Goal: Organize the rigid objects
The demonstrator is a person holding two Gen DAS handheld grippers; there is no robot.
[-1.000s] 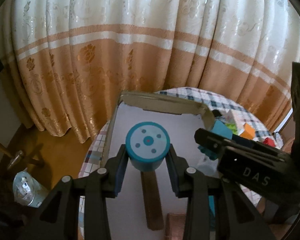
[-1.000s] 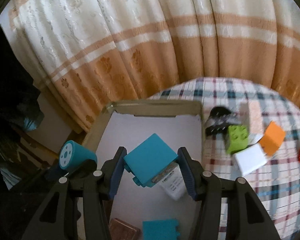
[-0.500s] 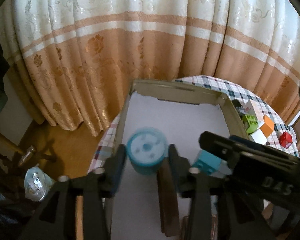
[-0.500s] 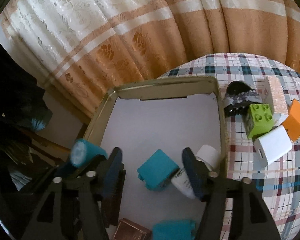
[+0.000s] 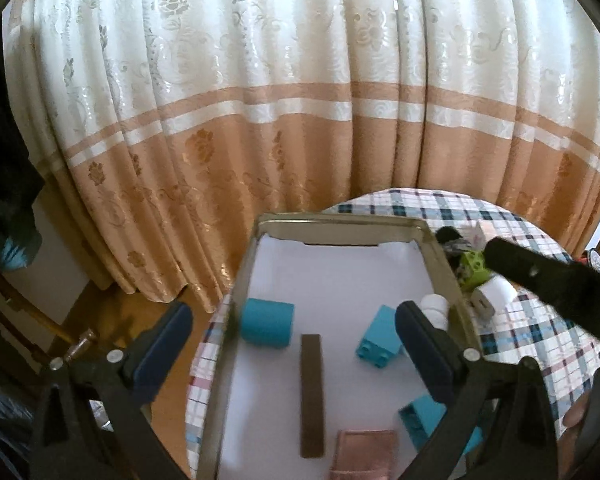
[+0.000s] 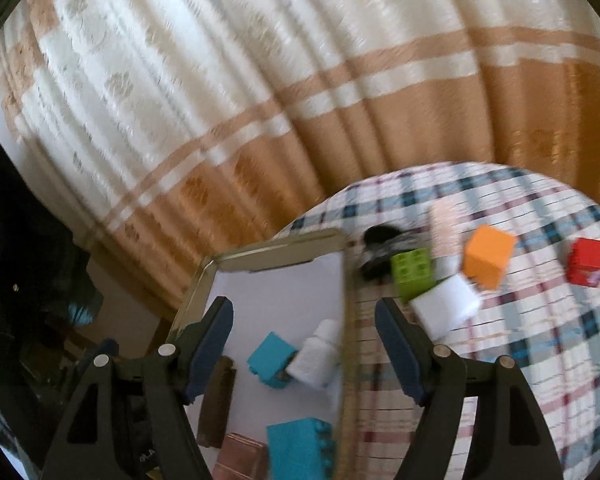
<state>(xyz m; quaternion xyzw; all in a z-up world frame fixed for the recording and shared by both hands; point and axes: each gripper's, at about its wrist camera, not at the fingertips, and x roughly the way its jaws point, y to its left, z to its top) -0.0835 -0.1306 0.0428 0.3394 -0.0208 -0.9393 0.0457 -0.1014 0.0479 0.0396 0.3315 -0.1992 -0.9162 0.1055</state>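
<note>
A metal tray [image 5: 340,220] with a white liner sits at the left edge of the checked table. A teal cylinder [image 5: 267,328] lies on its side by the tray's left wall. My left gripper [image 5: 292,314] hovers above it, its jaws opening wide, with nothing held between them. A teal block [image 6: 271,358] rests in the tray [image 6: 280,246] against a white bottle [image 6: 318,354]. My right gripper [image 6: 304,306] is above the tray's right wall. Its jaws are opening and its pads touch nothing.
The tray also holds a brown bar [image 5: 312,396], a second teal brick [image 5: 424,416] and a copper box [image 5: 364,452]. On the cloth to the right lie a green brick [image 6: 414,274], a white cube [image 6: 446,306], an orange cube [image 6: 488,256], a red cube [image 6: 586,262] and a black object [image 6: 380,248].
The left gripper let go of the teal cylinder, which now lies in the tray. The right gripper released the teal block beside the white bottle. Both drew back and up, the right swinging rightward.
</note>
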